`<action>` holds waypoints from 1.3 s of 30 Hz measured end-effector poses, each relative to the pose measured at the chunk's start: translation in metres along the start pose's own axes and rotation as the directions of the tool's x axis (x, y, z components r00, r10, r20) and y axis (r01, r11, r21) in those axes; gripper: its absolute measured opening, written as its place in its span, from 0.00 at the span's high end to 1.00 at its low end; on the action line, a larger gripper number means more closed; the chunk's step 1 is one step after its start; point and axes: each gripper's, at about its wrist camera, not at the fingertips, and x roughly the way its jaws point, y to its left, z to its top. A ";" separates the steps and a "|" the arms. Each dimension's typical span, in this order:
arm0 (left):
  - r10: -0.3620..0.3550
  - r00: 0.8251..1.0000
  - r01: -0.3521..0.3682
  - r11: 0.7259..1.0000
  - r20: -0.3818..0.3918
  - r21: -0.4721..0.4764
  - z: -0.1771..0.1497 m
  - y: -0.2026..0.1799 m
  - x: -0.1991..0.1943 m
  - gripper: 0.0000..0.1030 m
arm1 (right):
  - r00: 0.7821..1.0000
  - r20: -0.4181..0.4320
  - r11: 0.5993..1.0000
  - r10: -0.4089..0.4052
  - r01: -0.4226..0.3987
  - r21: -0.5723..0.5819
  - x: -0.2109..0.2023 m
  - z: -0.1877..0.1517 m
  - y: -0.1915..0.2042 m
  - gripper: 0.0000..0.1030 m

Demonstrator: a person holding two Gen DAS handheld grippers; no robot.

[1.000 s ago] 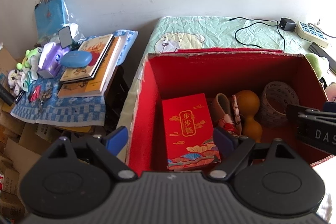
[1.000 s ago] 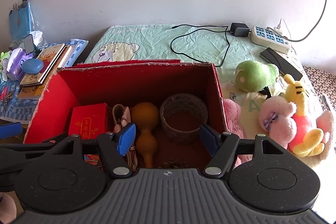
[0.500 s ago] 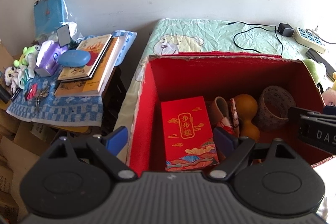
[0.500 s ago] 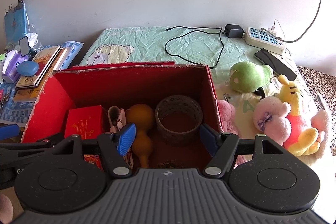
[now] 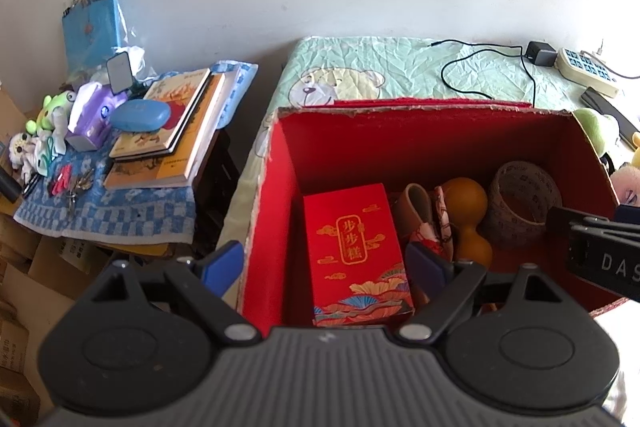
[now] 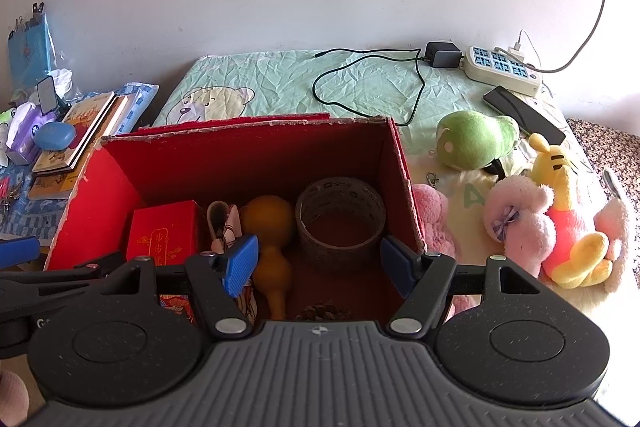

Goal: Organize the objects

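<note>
An open red cardboard box (image 5: 276,187) (image 6: 256,147) stands on the bed. Inside lie a red gift packet (image 5: 354,243) (image 6: 164,235), a small patterned shoe (image 5: 424,219) (image 6: 224,223), an orange gourd (image 5: 468,215) (image 6: 272,247), a woven ring basket (image 5: 524,203) (image 6: 340,219) and a pine cone (image 6: 324,311). My left gripper (image 5: 324,265) is open and empty, above the box's left wall and the packet. My right gripper (image 6: 316,263) is open and empty, above the box in front of the basket.
Right of the box lie plush toys: green (image 6: 476,139), pink (image 6: 520,219), yellow-and-red (image 6: 572,227). A power strip (image 6: 504,69), black cable (image 6: 372,79) and phone (image 6: 524,115) lie on the bed. A side table on the left holds books (image 5: 172,131), a blue case (image 5: 140,115), keys (image 5: 68,183).
Both grippers have drawn back and risen slightly, so the box sits a little lower and farther in both views. Their jaws stay open. Nothing in the box moved.
</note>
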 end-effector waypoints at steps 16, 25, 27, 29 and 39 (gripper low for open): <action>-0.011 1.000 0.011 1.000 -0.018 0.029 -0.003 -0.008 0.004 0.15 | 1.000 0.007 1.000 0.002 -0.002 0.022 0.001 -0.004 -0.005 0.31; -0.014 1.000 0.014 1.000 -0.010 0.026 0.001 -0.007 0.006 0.15 | 1.000 0.016 1.000 -0.010 0.009 0.012 0.002 -0.001 -0.003 0.31; -0.015 1.000 0.015 1.000 -0.011 0.025 0.001 -0.006 0.007 0.15 | 1.000 0.016 1.000 -0.011 0.011 0.011 0.002 -0.001 -0.003 0.31; -0.016 1.000 0.016 1.000 -0.010 0.025 0.001 -0.006 0.007 0.15 | 1.000 0.015 1.000 -0.011 0.011 0.011 0.002 -0.001 -0.003 0.31; -0.033 0.999 0.034 0.999 -0.028 0.030 0.001 -0.007 0.014 0.15 | 1.000 0.006 1.000 -0.030 0.030 0.003 0.006 0.000 -0.002 0.31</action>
